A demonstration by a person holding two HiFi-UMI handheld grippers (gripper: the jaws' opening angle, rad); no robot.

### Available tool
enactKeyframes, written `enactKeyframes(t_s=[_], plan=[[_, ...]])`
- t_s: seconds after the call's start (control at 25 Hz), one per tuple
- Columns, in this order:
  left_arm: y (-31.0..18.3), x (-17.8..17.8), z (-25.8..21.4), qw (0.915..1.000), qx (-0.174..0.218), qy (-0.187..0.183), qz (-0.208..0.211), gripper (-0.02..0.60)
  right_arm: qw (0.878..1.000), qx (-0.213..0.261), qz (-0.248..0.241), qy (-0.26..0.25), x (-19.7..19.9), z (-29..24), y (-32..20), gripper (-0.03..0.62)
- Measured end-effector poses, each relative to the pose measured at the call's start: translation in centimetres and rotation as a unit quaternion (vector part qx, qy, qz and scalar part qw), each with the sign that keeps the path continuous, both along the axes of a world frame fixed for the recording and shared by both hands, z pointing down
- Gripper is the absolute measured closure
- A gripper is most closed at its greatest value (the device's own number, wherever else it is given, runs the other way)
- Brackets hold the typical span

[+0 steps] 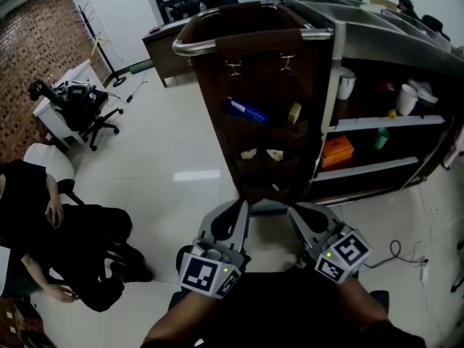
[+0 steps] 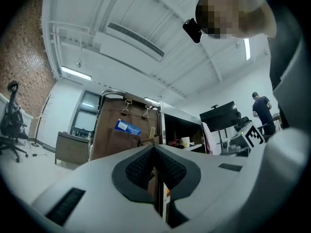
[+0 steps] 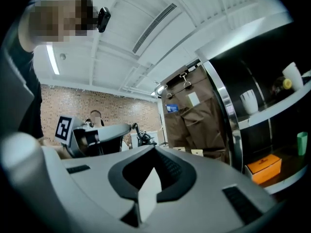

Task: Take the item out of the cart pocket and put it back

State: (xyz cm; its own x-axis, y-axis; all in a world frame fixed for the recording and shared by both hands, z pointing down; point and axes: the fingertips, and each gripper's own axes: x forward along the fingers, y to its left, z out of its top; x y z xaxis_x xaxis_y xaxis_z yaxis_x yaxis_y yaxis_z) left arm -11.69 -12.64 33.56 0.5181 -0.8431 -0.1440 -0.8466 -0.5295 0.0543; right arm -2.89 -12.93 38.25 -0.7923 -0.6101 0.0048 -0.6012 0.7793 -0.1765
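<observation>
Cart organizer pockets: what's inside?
In the brown organizer, a blue packet and a yellowish roll stick out of upper pockets; pale slips show in lower ones. The fabric covers their lower parts and anything deeper.

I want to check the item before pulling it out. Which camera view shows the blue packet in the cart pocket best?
The left gripper view: the blue packet faces the camera, well lit, its white label visible. The head view shows it darker and slanted from above; the right gripper view shows only a tiny blue patch.
</observation>
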Motion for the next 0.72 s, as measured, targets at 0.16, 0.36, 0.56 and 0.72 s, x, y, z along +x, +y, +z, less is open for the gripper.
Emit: enactKeyframes(t_s=[0.16,0.36,0.56,0.72], plan=[[0.1,0.7,3.2,0.9994,0.011,-0.034,-0.004,0.581,0.999,0.016,0.007,0.031,-0.4,0.4,0.0,0.576],[-0.5,1.7,4.0,0.9997,-0.004,-0.021,0.01,0.581,0.999,0.013,0.027,0.043,0.3,0.9,-0.4,0.577],[-0.5,1.9,4.0,0.9997,-0.008,-0.019,0.011,0.581,0.999,0.002,0.039,0.033,0.7,1.1,-0.9,0.579],[-0.5,2.3,4.4,0.9995,-0.011,-0.024,0.016,0.581,0.998,0.0,0.044,0.036,1.0,1.2,-0.9,0.579]])
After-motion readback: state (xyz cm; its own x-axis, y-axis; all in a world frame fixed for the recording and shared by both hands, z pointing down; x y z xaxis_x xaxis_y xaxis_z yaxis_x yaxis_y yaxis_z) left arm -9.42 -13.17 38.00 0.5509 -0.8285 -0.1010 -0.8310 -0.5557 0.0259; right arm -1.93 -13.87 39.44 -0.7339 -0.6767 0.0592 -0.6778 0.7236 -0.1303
